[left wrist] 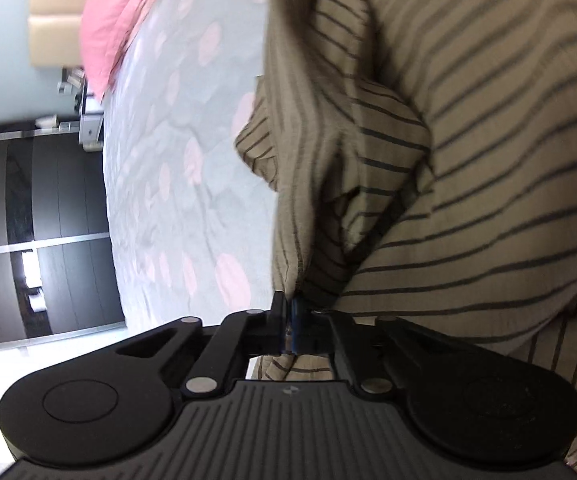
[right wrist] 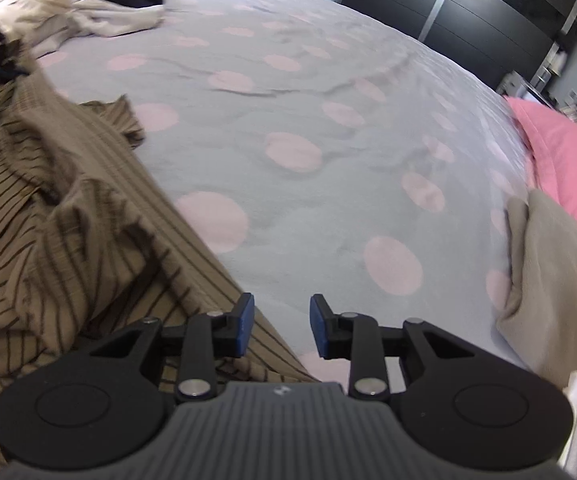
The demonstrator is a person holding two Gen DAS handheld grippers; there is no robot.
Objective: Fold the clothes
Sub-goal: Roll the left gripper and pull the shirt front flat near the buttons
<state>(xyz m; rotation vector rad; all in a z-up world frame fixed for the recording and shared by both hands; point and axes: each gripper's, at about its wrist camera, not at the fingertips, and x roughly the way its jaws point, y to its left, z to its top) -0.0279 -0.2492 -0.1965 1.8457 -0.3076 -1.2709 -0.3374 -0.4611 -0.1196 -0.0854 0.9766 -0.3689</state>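
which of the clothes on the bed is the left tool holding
The brown striped shirt: the left tool is shut on its edge. The white and black clothes lie untouched across the bed.

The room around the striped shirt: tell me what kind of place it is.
Most likely a bedroom. The striped shirt lies on a bed with a polka-dot bedspread, a pink pillow sits at one end, and a dark wardrobe stands behind.

Tan shirt (right wrist: pixel 48 216) with dark stripes; grey bedspread (right wrist: pixel 328 184) with pink dots; pink pillow (right wrist: pixel 568 168); black wardrobe (right wrist: pixel 468 12).
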